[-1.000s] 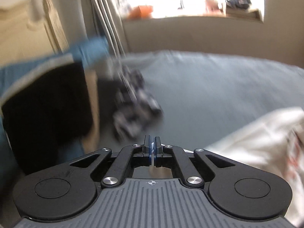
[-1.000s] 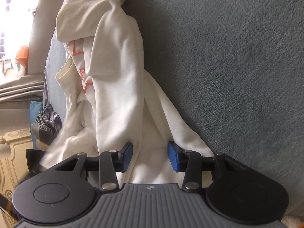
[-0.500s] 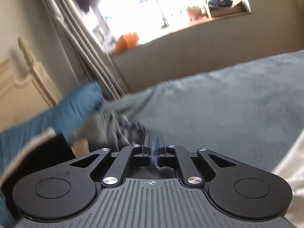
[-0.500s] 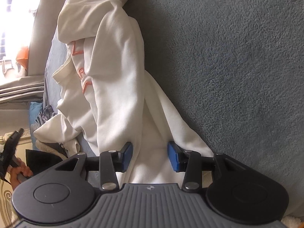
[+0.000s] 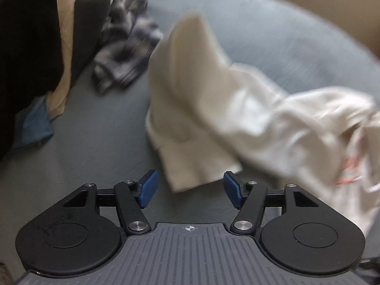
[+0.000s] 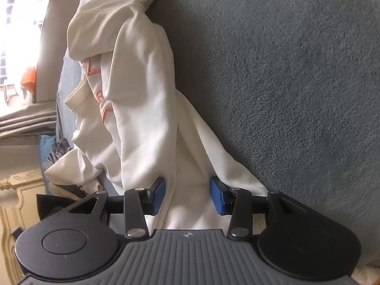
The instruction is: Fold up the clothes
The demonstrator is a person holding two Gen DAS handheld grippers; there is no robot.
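Sweatshirt, cream with orange lettering, lies crumpled on the grey-blue blanket; its near end sits just ahead of my left gripper, whose jaws are opening with nothing pinched yet, so I judge I should close squarely on that edge, not a loose fold. My right gripper stands half open, cloth running between its pads; I cannot tell if they press it, and farther off lies a dark patterned garment.
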